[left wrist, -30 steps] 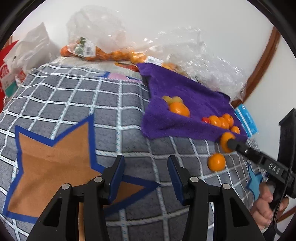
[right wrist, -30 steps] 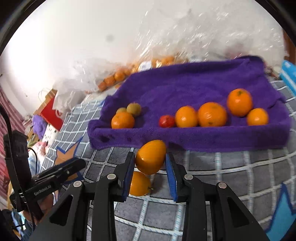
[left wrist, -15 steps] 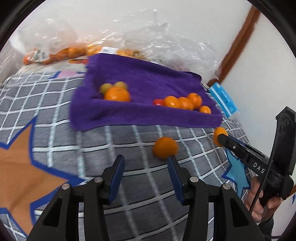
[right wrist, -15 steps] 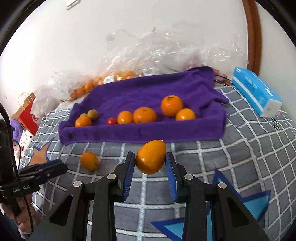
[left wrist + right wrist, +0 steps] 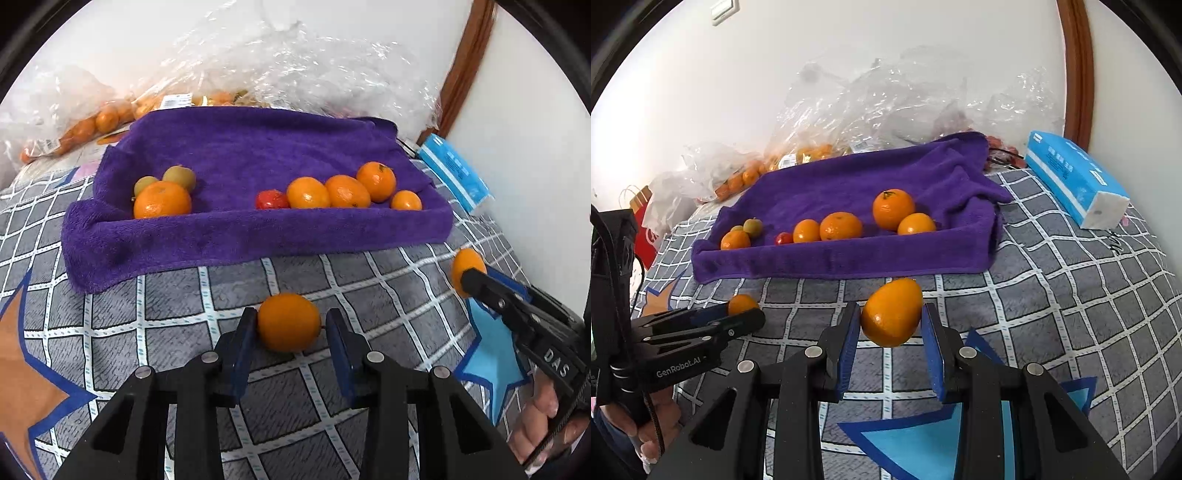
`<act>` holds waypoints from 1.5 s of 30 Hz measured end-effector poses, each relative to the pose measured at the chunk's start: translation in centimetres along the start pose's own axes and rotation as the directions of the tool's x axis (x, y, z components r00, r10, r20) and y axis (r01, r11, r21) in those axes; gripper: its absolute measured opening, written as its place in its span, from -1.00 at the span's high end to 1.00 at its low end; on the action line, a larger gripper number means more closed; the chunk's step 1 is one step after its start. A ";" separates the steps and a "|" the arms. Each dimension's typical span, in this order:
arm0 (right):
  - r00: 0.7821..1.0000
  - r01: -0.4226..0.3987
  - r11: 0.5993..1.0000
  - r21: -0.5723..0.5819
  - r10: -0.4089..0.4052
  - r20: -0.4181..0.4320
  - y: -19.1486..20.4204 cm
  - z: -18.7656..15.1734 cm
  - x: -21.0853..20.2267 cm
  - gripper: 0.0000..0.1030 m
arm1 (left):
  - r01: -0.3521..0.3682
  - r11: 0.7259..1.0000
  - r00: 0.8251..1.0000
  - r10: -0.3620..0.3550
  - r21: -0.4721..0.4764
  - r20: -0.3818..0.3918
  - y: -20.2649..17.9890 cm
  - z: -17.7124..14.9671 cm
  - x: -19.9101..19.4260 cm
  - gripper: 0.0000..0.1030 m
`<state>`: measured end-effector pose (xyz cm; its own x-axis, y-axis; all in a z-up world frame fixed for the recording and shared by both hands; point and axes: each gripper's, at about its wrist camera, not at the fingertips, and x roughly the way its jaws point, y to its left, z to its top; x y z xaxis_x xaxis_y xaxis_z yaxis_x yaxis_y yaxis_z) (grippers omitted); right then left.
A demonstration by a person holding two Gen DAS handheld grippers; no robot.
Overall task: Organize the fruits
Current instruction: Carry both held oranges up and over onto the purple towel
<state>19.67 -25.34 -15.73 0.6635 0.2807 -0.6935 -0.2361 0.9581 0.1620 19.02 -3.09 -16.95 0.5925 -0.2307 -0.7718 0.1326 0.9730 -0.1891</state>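
Observation:
A purple towel [image 5: 258,155] lies on the checked bedspread and holds several oranges, a small red fruit [image 5: 271,199] and two greenish fruits [image 5: 179,177]. In front of it a loose orange [image 5: 289,322] rests on the bedspread between the jaws of my left gripper [image 5: 290,332]. The jaws are closing; the left pad touches the fruit and a thin gap shows at the right pad. My right gripper [image 5: 890,328] is shut on another orange [image 5: 892,317], held above the bedspread short of the towel's front edge. Each gripper also shows at the edge of the other's view.
A blue tissue pack [image 5: 1075,184] lies to the right of the towel. Clear plastic bags [image 5: 295,66], some with oranges [image 5: 103,122], pile against the wall behind it. A red bag [image 5: 646,236] stands far left. A person's hand [image 5: 535,424] holds the right gripper's handle.
My left gripper swung right and came up on the loose orange, which now lies between its narrower jaws. The right gripper drew back from the towel, still holding its orange.

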 end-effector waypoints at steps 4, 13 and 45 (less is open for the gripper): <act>1.000 -0.001 1.000 0.013 0.001 -0.003 -0.3 0.3 -0.3 0.35 | 0.002 1.000 1.000 -0.002 -0.004 -0.013 0.1 0.1 -1.0 0.30; 0.999 0.019 1.000 0.021 -0.020 0.035 0.1 1.4 -2.9 0.35 | -0.003 0.998 1.000 0.002 -0.059 -0.010 2.0 0.3 -3.3 0.30; 0.999 -0.025 0.998 0.051 0.022 0.044 4.7 5.6 -4.1 0.35 | -0.050 0.974 0.993 0.072 -0.222 0.091 5.7 2.6 -9.2 0.30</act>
<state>19.87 -21.70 -8.18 0.6884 0.3043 -0.6584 -0.2161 0.9526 0.2143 16.35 4.59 -9.35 0.6705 -0.1584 -0.7248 -0.0768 0.9569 -0.2802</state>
